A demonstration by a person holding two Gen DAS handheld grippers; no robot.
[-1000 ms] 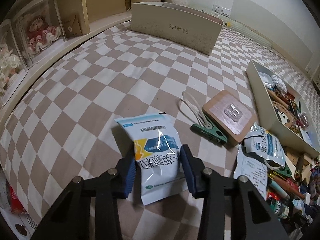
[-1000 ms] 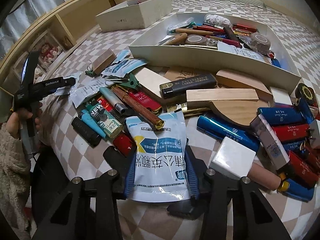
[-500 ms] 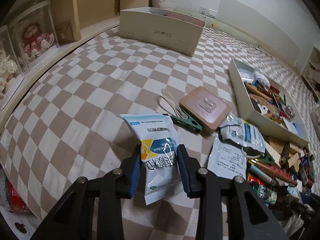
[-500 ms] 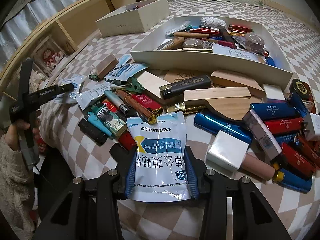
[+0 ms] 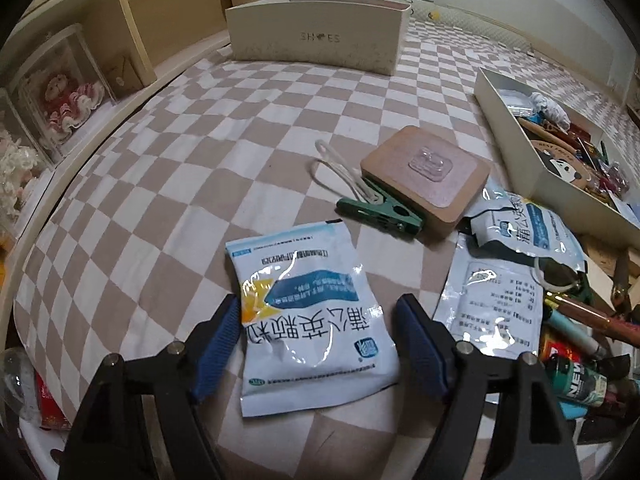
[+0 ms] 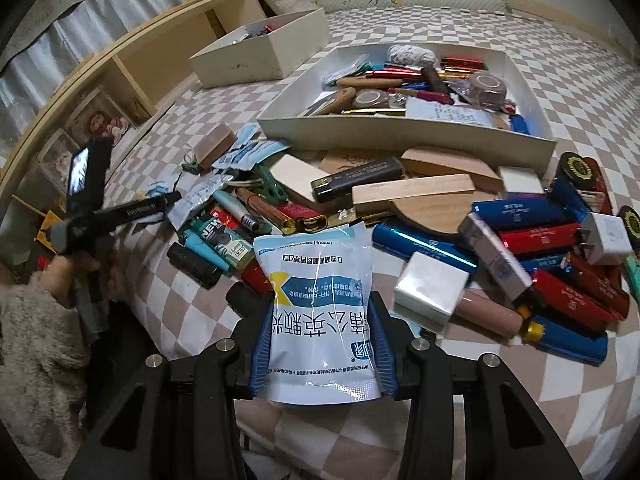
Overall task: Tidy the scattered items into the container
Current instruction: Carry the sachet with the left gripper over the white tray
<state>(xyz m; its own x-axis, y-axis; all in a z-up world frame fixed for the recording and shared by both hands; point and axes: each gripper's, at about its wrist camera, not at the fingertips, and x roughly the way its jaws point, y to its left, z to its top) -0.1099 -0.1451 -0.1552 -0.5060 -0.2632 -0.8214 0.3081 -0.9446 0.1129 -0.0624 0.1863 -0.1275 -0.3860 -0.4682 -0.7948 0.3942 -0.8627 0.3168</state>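
A: Left gripper (image 5: 318, 336) has its jaws opening; a blue-and-white sachet (image 5: 310, 316) lies between the blue pads (image 5: 216, 338), which stand clear of both its edges; it rests flat on the checked cloth (image 5: 200, 152).

B: And the right gripper (image 6: 322, 344)?

A: Narrow, pads pressed on both sides of a second sachet (image 6: 318, 316) of the same print, held upright above the clutter.

B: Where is the tray (image 6: 404, 134)?

A: From the right wrist, at twelve o'clock beyond the pile, already holding tape rolls, pens and a paper slip; from the left wrist, its corner shows at two o'clock.

B: What is loose near the left gripper?

A: A wooden block (image 5: 426, 176) with a clear hook at one o'clock; a green clip (image 5: 380, 216) touching its near edge; two more sachets at three o'clock; lighters and pens at the four o'clock edge.

B: Anything else?

A: A box (image 5: 320, 42) marked SHOES at twelve o'clock, well apart; from the right wrist, the person's sleeve (image 6: 36, 344) at nine o'clock, holding the left gripper out over the cloth.
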